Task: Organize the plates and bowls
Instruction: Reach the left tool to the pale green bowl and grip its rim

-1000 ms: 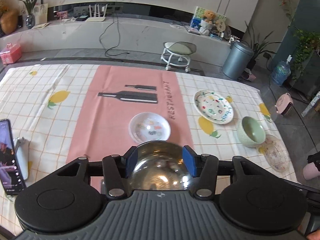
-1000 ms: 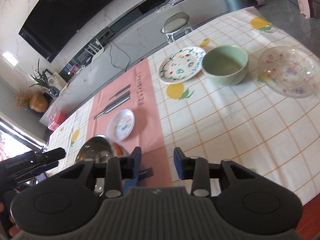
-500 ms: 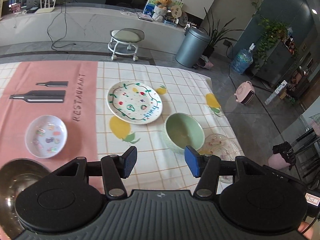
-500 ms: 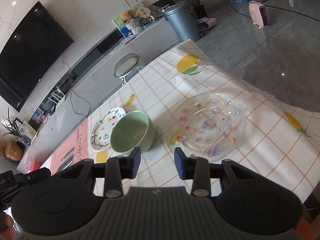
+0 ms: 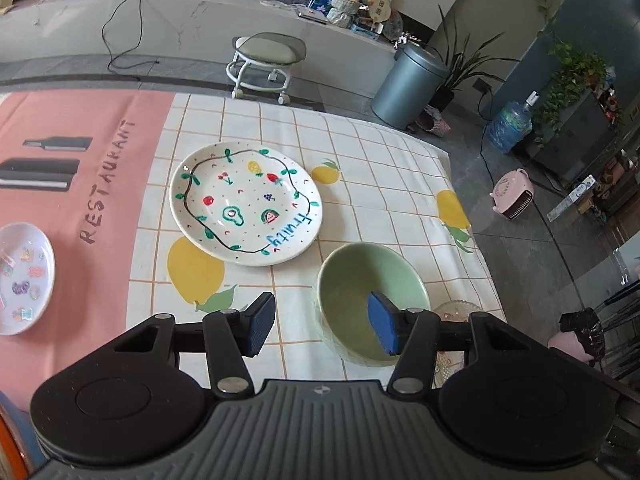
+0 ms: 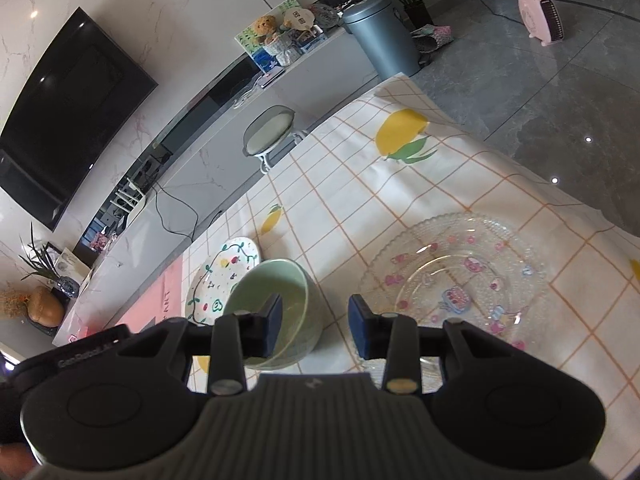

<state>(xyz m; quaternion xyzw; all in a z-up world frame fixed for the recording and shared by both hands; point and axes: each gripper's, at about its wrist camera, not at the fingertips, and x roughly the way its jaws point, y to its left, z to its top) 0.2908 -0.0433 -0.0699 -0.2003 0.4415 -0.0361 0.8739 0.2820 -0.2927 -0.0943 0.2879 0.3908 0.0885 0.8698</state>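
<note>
Checked lemon tablecloth (image 5: 360, 152) w/ pink strip, grey tile floor; both grippers apart, empty.

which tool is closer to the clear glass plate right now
Right. The right tool hovers at the glass plate's near rim; the left tool is over the green bowl, the plate beyond it.

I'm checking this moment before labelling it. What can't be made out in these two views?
- Left wrist view: clear glass plate mostly hidden behind the green bowl and left gripper.
- Left wrist view: small sticker plate cut off by the left edge.
- Right wrist view: fruit plate partly hidden by the bowl.
</note>
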